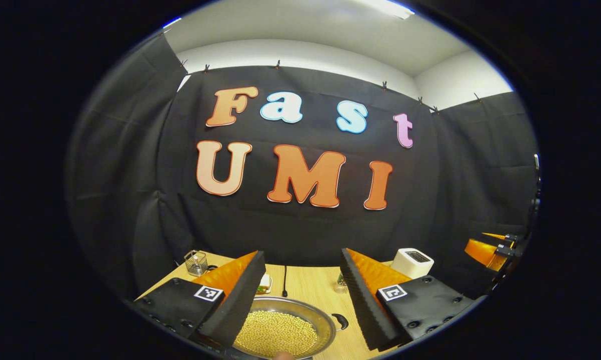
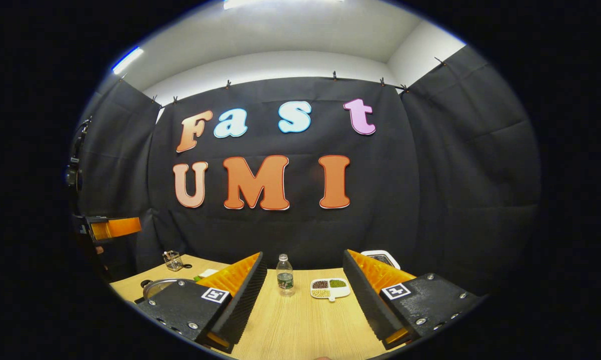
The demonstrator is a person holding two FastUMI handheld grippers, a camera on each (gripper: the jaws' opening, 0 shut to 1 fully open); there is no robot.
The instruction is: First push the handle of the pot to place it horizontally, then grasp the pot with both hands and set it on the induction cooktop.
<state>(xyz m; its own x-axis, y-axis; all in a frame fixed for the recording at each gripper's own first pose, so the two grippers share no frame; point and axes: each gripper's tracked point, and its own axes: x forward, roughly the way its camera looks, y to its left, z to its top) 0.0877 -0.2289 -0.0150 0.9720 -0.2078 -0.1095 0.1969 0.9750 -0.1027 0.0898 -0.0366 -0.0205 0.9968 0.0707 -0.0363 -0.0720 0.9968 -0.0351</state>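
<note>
A metal pot point(image 1: 325, 322) full of yellow beans sits on the wooden table point(image 1: 310, 290), low in the left gripper view. A small black handle point(image 1: 339, 321) sticks out on its right side. My left gripper point(image 1: 301, 252) is open above the pot's near rim, its left finger point(image 1: 235, 300) over the pot's left edge, nothing between the pads. My right gripper point(image 2: 303, 253) is open over bare table point(image 2: 300, 325). In the right gripper view the pot's rim point(image 2: 158, 286) shows far left. I cannot make out the induction cooktop.
A white toaster point(image 1: 411, 262), a wire basket point(image 1: 196, 262), a black cable point(image 1: 284, 282) and a small bottle point(image 1: 340, 282) stand behind the pot. A water bottle point(image 2: 284, 275) and a divided dish of beans point(image 2: 330, 288) sit ahead of the right gripper.
</note>
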